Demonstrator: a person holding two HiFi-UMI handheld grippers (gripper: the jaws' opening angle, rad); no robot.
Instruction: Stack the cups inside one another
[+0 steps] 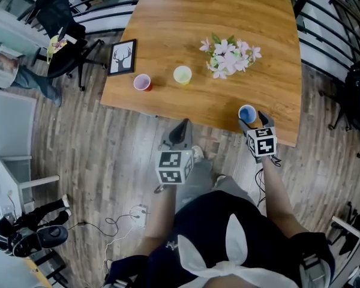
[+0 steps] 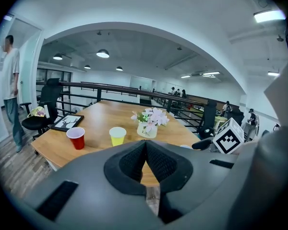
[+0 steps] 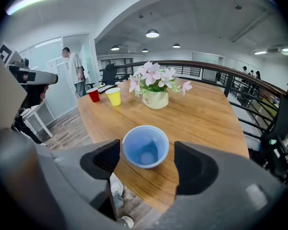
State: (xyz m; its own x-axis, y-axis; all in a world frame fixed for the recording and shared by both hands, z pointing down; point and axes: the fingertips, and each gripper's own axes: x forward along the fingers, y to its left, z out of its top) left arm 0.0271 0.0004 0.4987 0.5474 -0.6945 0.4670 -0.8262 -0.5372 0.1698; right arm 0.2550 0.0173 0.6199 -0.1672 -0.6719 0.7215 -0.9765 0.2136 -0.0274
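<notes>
Forearms both stretched forward from the body, one gripper in each hand. The left gripper (image 2: 145,145) is off the table (image 1: 186,23), over the floor (image 1: 108,155) just short of the near edge, nose angled a bit down toward the tabletop. Its jaws are pressed together with nothing in them. The right gripper (image 3: 146,155) points down more steeply at the near edge of the table, marker cube (image 1: 261,141) facing up. Its jaws are spread wide, one on each side of the blue cup (image 3: 145,146), and there's a visible gap between each pad and the cup wall, so no grip on it.

Taking the flower pot (image 1: 229,56) as the reference: the blue cup stands upright on the near side of it, close to the table edge and a little to the right in the head view. The yellow cup (image 1: 182,74) is just left of the pot. The red cup (image 1: 142,82) is further left again, apart from the yellow one. Both stand upright, mouths up. A picture frame (image 1: 122,57) with a deer print lies beyond the red cup, by the table's left edge.

Table is light wood and the floor is grey planks. A black railing (image 2: 134,91) runs behind the pot, and an office chair (image 1: 63,38) sits off the far left corner. A person (image 2: 9,90) stands over there too. Round ceiling lamps (image 3: 152,33) are on overhead.
</notes>
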